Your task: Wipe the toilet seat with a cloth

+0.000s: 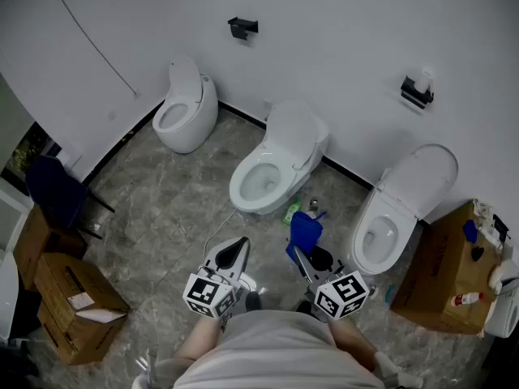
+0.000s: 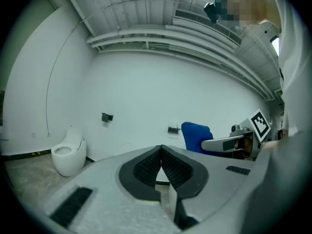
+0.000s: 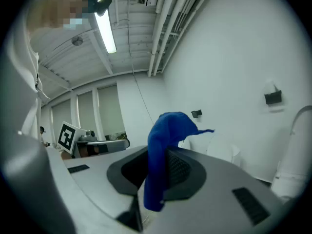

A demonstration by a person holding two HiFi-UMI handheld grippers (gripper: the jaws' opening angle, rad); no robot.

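Three white toilets stand along the wall in the head view: the left toilet (image 1: 185,108) at upper left, the middle toilet (image 1: 272,164) at centre and the right toilet (image 1: 401,209) at right, all with lids raised. There are two dark wall holders, one (image 1: 243,27) at top centre and one (image 1: 416,91) at upper right. One blue cloth (image 1: 305,229) hangs just below the middle toilet's seat (image 1: 242,191) in the frame, apart from it. The right gripper (image 1: 298,254) has its jaws closed on that cloth, which drapes over them (plain in the right gripper view). The left gripper (image 1: 239,245) has its jaws pressed together with nothing between them. The closed cardboard box (image 1: 69,306) at lower left shows no contents; the cardboard box at lower right (image 1: 442,278) carries small bottles on top.
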